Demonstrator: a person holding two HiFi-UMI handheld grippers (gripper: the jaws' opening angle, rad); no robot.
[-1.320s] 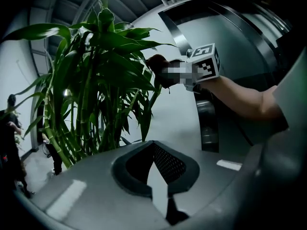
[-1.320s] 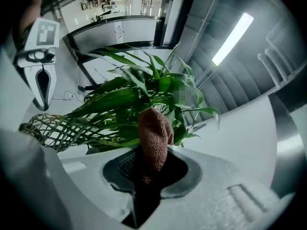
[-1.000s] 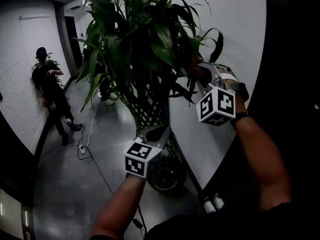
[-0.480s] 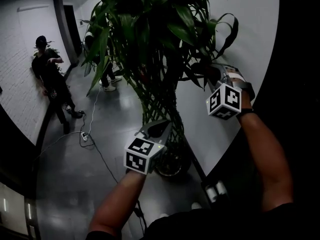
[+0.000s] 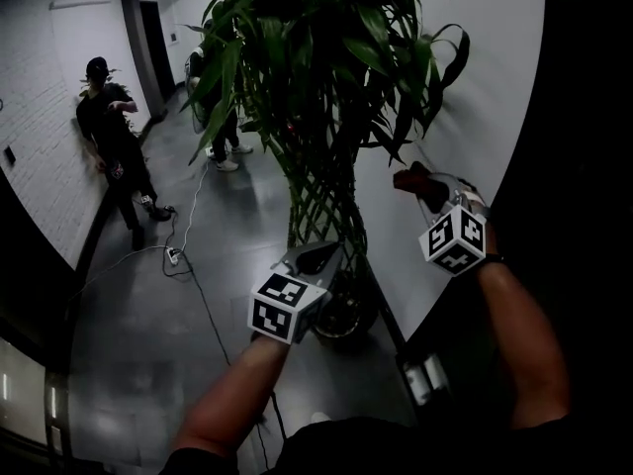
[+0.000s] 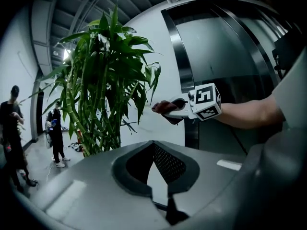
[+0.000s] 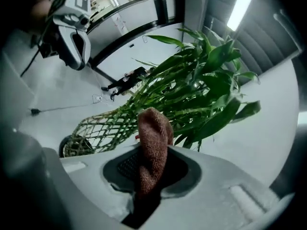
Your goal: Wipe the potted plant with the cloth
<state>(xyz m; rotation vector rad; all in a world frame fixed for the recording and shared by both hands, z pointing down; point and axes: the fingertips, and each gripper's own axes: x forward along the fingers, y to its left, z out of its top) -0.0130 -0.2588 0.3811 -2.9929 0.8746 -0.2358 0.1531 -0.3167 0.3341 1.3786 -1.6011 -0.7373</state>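
Note:
A tall potted plant (image 5: 326, 57) with long green leaves and woven stems (image 5: 321, 211) stands against the white wall; its dark pot (image 5: 341, 317) sits on the floor. My right gripper (image 5: 420, 188) is shut on a reddish-brown cloth (image 7: 153, 150), which sticks up between the jaws. The cloth (image 5: 413, 179) hangs just right of the lower leaves, apart from them. My left gripper (image 5: 318, 258) is shut with nothing in it, low in front of the woven stems. In the left gripper view the plant (image 6: 103, 80) is at left and the right gripper (image 6: 175, 110) with the cloth at centre right.
A person in dark clothes (image 5: 114, 146) stands by the left wall, another person (image 5: 223, 132) behind the plant. A cable with a power strip (image 5: 176, 255) trails across the grey floor. A dark metal door frame (image 6: 184, 75) rises right of the plant.
My right gripper has dropped with the cloth, from among the leaves to below and right of them. The left gripper has sunk slightly toward the stems.

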